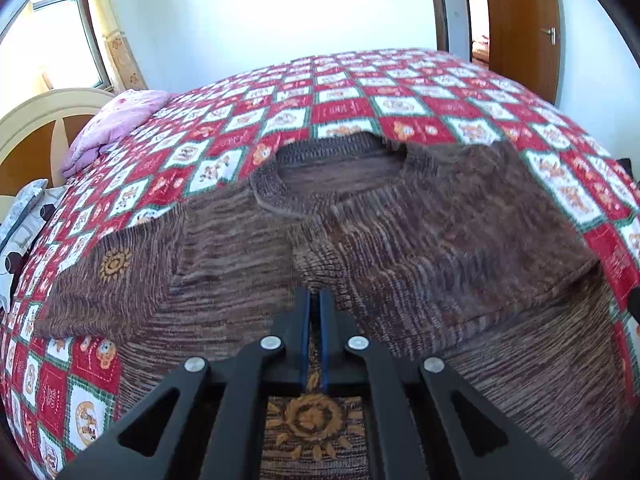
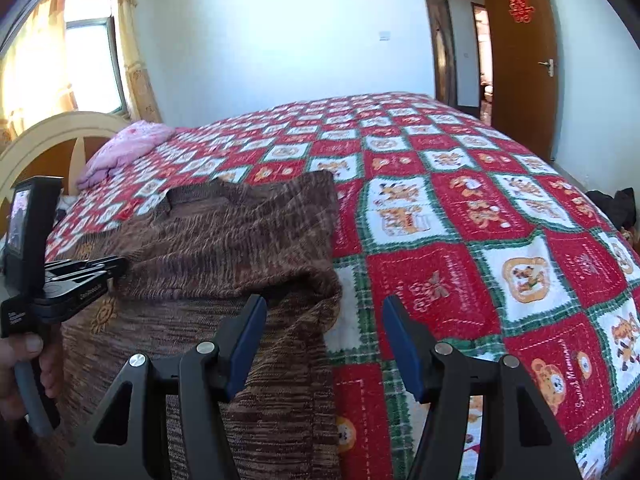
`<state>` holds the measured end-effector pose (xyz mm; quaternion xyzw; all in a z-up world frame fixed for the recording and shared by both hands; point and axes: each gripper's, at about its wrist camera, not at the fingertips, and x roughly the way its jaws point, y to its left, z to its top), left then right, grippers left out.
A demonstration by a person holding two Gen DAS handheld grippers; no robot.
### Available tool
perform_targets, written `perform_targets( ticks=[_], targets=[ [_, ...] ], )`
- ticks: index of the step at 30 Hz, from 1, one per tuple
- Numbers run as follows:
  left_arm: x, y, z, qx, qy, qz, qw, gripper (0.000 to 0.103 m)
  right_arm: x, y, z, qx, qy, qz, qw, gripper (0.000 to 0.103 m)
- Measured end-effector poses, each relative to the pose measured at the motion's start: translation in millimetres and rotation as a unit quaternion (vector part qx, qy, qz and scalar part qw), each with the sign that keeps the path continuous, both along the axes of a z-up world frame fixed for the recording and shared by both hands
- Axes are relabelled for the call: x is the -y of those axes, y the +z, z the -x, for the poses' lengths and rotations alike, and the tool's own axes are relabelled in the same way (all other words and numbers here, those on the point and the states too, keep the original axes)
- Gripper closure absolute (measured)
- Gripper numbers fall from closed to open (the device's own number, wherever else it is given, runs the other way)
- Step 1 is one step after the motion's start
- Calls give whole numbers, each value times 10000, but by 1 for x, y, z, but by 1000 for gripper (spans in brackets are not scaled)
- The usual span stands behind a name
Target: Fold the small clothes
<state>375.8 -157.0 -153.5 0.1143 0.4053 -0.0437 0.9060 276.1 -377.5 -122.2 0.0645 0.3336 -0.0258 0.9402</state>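
Left gripper pinched nearly shut over brown sweater, right gripper spread wide at three o'clock, straddling sweater's edge on quilt.

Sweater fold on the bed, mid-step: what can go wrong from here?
1. The left gripper looks shut over the brown sweater; if it pinches only one knit layer, lifting may undo the folded-in sleeves.
2. The right gripper is open at the sweater's edge, near the checkered bedspread, and could snag it.
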Motion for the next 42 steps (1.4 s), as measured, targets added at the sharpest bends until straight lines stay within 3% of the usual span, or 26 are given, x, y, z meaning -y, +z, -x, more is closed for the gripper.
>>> perform_targets(
  ticks=[3, 5, 7, 10, 13, 17, 19, 21, 22, 26, 33, 38, 42],
  targets=[
    [-6, -5, -4, -250, 129, 74, 9996, 85, -1, 3, 0, -5, 128, -119, 9998, 42],
    [-17, 1, -6, -174, 275, 165, 9993, 77, -4, 10, -2, 21, 272, -223, 9994, 41],
    [-31, 10, -11, 13, 497, 150, 9987, 58, -12, 17, -11, -68, 468, -179, 9987, 35],
    [-49, 19, -24, 136, 760, 183, 9968, 55, -32, 23, -33, -327, 823, 142, 9960, 35],
    [-46, 16, -37, 113, 815, 121, 9965, 55, -40, 15, -55, -481, 1059, -19, 9932, 35],
    [-25, 0, -45, -29, 563, -157, 9983, 46, -37, -21, -66, -994, 950, -142, 9904, 35],
    [-12, -14, -52, 6, 493, -707, 9963, 43, -38, -34, -63, -1078, 993, 19, 9892, 35],
    [-9, -24, -62, 233, 688, -1348, 9882, 40, -45, -34, -59, -1046, 1063, 297, 9884, 31],
    [-12, -26, -68, 247, 765, -1443, 9863, 37, -47, -35, -59, -1060, 1090, 375, 9877, 30],
    [-41, -17, -74, 155, 1064, -1022, 9889, 36, -46, -37, -58, -1064, 1086, 359, 9877, 30],
    [-121, -9, -32, 206, 1324, -519, 9896, 34, -54, -36, -48, -1017, 997, 602, 9880, 28],
    [-211, -21, -16, -108, 2007, -292, 9792, 34, -52, -37, -49, -1017, 991, 579, 9882, 28],
    [-275, -30, -6, -212, 2618, -45, 9649, 31, -53, -36, -48, -991, 982, 580, 9885, 28]
  ],
)
